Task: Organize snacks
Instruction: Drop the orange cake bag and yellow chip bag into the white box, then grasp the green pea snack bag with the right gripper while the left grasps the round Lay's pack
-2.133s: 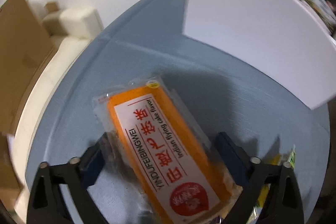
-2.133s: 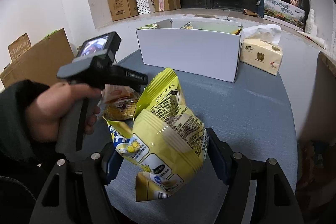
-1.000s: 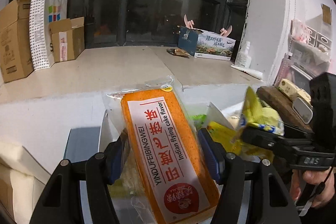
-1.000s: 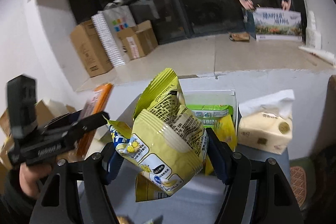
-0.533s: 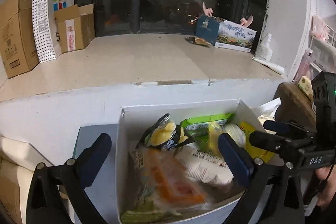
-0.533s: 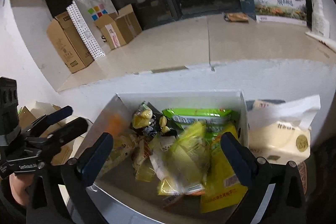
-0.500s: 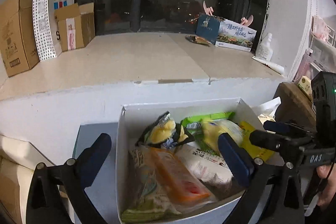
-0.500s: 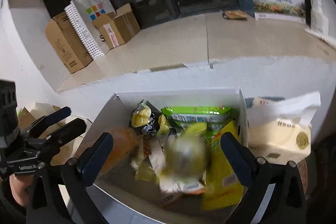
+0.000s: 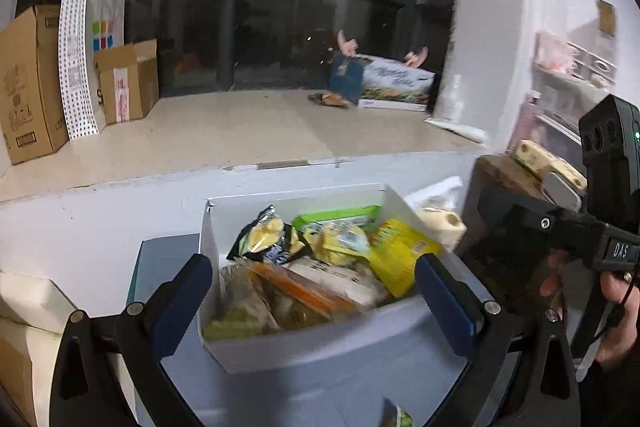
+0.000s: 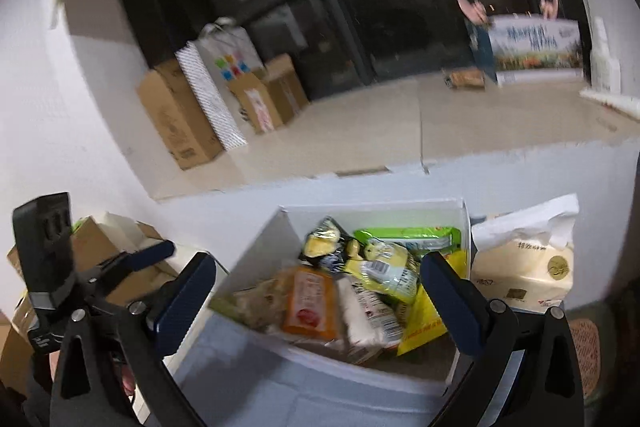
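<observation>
A white cardboard box (image 9: 320,347) stands on the blue table, full of snack packets. The orange cake pack (image 9: 304,287) lies inside it, also seen in the right wrist view (image 10: 310,303). The pale yellow snack bag (image 10: 384,271) lies on the pile beside it. My left gripper (image 9: 312,303) is open and empty, just in front of the box. My right gripper (image 10: 316,307) is open and empty, above the box's near wall (image 10: 360,367).
A tissue pack (image 10: 524,267) stands right of the box. The blue table (image 9: 320,395) carries a green-yellow packet (image 9: 394,417) at its near edge. Cardboard boxes (image 9: 28,83) and a paper bag stand on the ledge behind. A wooden stand (image 9: 516,227) is at the right.
Both grippers carried their snacks over the box and opened. The orange cake pack and the yellow bag dropped into the box. Both grippers have since drawn back a little.
</observation>
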Available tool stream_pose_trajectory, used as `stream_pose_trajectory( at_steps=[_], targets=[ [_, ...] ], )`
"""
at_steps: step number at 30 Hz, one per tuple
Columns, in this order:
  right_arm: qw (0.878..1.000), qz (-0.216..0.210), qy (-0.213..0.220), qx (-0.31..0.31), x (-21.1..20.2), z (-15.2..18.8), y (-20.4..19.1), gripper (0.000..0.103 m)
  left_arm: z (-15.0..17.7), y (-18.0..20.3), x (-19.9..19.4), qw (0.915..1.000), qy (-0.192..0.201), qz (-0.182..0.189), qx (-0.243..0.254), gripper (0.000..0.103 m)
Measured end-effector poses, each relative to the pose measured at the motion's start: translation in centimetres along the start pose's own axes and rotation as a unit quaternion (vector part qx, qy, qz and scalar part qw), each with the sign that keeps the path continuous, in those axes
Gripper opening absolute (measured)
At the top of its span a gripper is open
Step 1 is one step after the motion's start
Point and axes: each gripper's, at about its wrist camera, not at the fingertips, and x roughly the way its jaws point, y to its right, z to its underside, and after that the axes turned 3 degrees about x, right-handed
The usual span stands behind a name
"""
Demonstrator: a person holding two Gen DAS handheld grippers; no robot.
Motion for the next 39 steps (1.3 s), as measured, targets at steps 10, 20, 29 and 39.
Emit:
stream_pose_trajectory(
  at_steps=[10, 20, 29, 39],
  targets=[
    [0.998, -0.020, -0.010, -0.053, -7.4, 8.1, -3.1, 0.103, 8.1, 2.8, -7.4, 0.9992, 0.011, 0.037, -0.003, 0.103],
    [0.998, 0.011, -0.023, -0.054, -13.1, 18.3, -2.1, 0.103, 16.5, 3.8, -11.4, 0.9980, -0.015, 0.055, -0.027, 0.103],
    [0.994, 0.043, -0.097, -0.026, -11.2, 23.1, 0.5, 0.103, 17.8, 4.0, -11.8, 0.9979, -0.027, 0.054, -0.025, 0.103],
    [0.976, 0.023, -0.172, -0.128, -4.1, 23.4, -3.4, 0.103, 18.1, 5.1, -11.8, 0.9977, -0.036, 0.055, 0.015, 0.103]
  ],
)
